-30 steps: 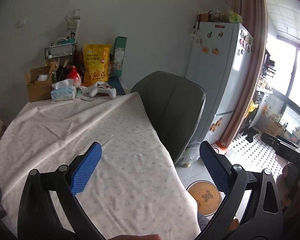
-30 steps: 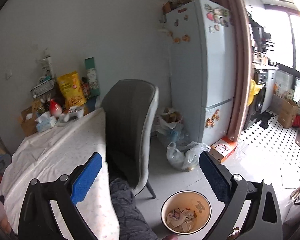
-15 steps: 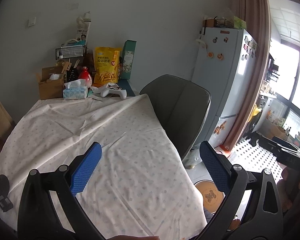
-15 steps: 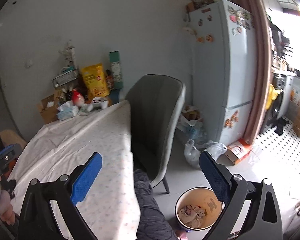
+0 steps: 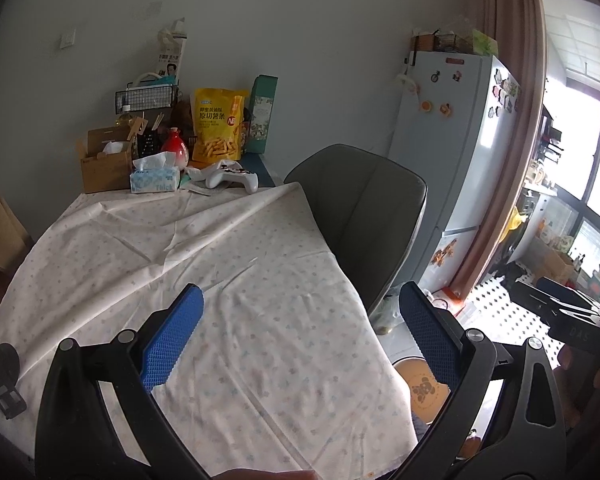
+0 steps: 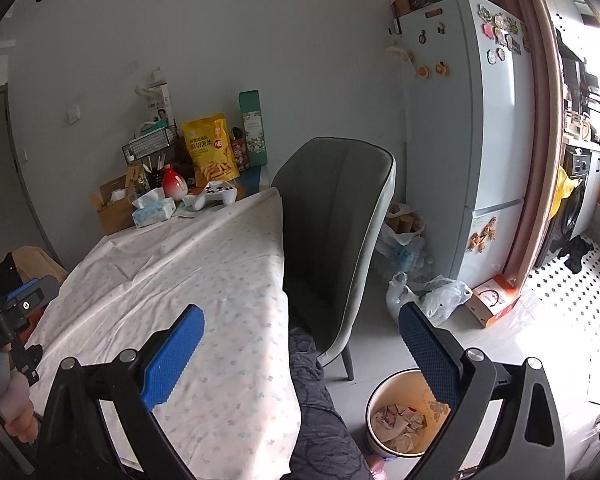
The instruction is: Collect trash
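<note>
Trash (image 6: 396,426) fills the floor bin (image 6: 374,400); both claws gape.

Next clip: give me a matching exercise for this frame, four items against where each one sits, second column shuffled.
Items:
1. game controller
2. trash bin
3. yellow snack bag
4. magnets

Places:
A. on the floor beside the chair
B. on the fridge
C. standing at the table's far end, by the wall
D. lying on the table behind the tissue pack

Pairs: 1-D, 2-A, 3-C, 4-B
</note>
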Motion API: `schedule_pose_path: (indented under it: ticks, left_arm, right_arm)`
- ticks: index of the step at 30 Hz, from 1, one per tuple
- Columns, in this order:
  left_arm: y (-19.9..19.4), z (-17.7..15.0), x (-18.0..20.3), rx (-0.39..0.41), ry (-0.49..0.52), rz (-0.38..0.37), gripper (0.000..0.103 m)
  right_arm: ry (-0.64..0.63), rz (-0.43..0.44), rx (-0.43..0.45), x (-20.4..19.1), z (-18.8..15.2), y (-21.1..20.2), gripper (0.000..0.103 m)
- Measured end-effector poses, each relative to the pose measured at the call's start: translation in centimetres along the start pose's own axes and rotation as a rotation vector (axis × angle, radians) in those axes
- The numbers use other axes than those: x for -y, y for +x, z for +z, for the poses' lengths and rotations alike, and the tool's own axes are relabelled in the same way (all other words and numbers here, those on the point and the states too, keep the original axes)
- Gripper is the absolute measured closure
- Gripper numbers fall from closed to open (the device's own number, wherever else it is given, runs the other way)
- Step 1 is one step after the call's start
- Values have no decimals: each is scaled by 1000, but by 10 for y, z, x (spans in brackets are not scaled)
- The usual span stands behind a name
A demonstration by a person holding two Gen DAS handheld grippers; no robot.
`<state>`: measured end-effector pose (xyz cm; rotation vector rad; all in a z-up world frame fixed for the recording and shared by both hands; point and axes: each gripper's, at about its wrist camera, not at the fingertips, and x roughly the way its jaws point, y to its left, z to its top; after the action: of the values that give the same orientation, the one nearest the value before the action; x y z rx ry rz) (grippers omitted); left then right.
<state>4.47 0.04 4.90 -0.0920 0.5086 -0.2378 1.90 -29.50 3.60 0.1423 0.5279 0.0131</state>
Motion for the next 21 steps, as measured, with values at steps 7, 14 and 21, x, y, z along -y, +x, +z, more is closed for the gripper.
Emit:
schedule_pose_path:
  ticks: [7, 14, 21]
  left_arm:
    - [1, -1, 1, -3, 1, -2, 6]
    - [1, -3, 0, -7, -8, -2, 6]
    - [2, -3, -1, -7, -9, -3, 6]
  right_arm:
    - [-9, 2, 5, -1, -1, 0, 8]
    - [-13, 6, 5, -2, -2, -1, 8]
    - [-12, 8, 2, -2, -2, -1, 8]
